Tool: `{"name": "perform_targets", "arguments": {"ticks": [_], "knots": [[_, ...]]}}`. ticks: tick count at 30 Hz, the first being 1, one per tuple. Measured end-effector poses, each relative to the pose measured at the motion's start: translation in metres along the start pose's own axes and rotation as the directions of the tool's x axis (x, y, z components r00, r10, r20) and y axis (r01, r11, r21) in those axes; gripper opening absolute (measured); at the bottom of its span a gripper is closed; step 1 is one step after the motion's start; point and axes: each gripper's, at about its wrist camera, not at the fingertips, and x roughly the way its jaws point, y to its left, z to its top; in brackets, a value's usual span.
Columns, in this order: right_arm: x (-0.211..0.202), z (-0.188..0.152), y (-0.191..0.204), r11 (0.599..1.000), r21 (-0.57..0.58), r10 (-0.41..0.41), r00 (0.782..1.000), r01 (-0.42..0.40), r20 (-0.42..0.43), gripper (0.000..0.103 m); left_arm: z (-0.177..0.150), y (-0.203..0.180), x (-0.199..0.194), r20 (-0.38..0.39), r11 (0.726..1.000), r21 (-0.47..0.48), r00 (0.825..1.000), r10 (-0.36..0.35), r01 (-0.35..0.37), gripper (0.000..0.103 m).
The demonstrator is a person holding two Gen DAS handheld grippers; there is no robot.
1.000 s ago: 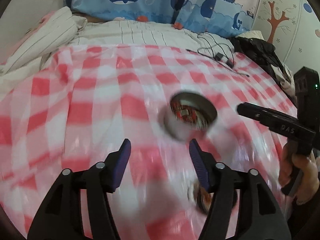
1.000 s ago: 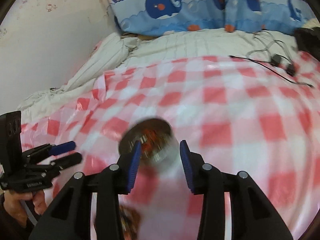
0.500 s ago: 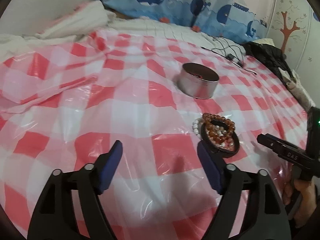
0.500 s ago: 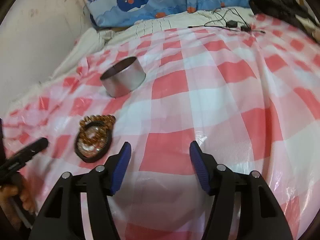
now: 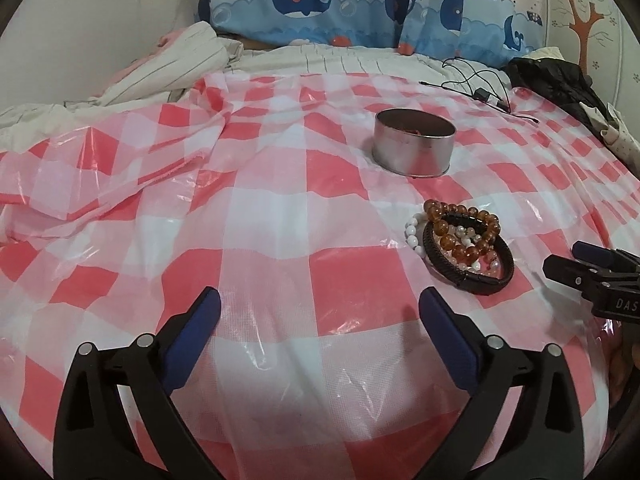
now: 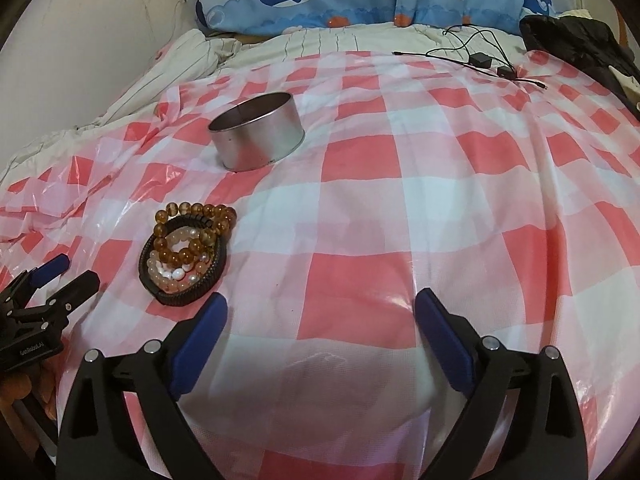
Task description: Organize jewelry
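A checked plastic sheet [image 5: 264, 208] covers the bed below whale-print pillows [image 5: 320, 0].

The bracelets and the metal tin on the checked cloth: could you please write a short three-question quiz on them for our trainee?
1. True or false: the amber bead bracelet lies inside the metal tin.
2. Multiple choice: the black braided bracelet is (A) piled with the bead bracelets, (B) held by the right gripper, (C) hanging on the tin's rim.
3. Fill in: the left gripper is ____ and holds nothing.

Key: 1 false; it lies on the checked cloth, apart from the tin. 2 A. 3 open.
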Motion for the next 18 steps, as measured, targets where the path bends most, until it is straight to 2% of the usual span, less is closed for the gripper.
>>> {"name": "perform_targets", "arguments": {"ticks": [18], "knots": [[0.0009, 0.0001, 0.0005, 1.0, 0.003, 0.001, 1.0, -0.001, 0.001, 0.095, -0.0006, -0.0018, 0.0062, -0.023, 1.0, 0.006, 1.0, 0.009, -0.008, 0.095]]}}
